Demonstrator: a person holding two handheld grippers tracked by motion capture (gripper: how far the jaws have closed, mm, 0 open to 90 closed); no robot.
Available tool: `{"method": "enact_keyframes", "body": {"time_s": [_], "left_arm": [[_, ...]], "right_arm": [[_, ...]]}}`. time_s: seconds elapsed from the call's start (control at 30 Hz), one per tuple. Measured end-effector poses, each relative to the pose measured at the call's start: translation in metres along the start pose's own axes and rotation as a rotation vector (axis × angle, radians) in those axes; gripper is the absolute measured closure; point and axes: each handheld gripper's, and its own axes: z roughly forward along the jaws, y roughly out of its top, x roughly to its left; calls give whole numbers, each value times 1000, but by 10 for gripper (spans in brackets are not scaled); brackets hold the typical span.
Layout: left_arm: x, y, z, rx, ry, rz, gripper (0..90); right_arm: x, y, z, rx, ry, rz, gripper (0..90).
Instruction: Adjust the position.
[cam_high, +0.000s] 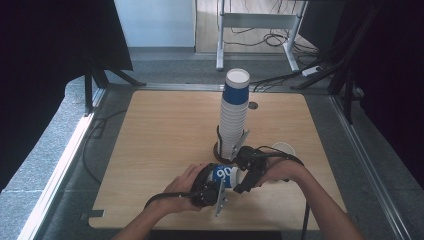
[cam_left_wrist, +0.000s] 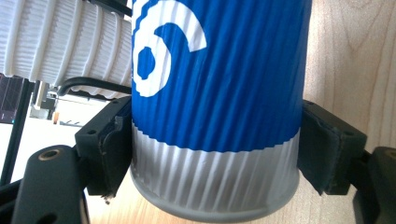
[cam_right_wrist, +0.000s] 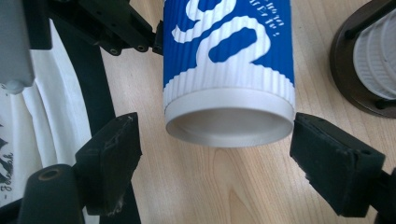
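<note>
Left tongs (cam_high: 212, 187) clamp the cup (cam_high: 225, 176) near its base, sideways over the table (cam_high: 160, 130) front. Right tongs (cam_right_wrist: 215, 163) gape around its rim, untouching. Centre them, close gently; ribbed paper crushes. Stack (cam_high: 234, 117) stands just behind.

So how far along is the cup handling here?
Done: a tall stack stands in its holder. In hand: the left gripper clamps a blue cup; the right gripper is open around its rim. Left: one loose cup on the table.
</note>
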Motion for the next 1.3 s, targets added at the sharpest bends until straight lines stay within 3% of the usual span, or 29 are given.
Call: {"method": "enact_keyframes", "body": {"time_s": [0.47,0.7,1.1,1.3], "left_arm": [[-3,8,1,0,-9,27,204],[-5,10,1,-1,-9,35,204],[-5,9,4,21,-3,35,192],[-6,9,7,31,-21,10,104]], "right_arm": [[-6,17,22,64,38,-27,174],[-9,18,29,78,34,-29,197],[-12,17,32,64,25,-30,255],[-12,16,34,51,23,-18,263]]}}
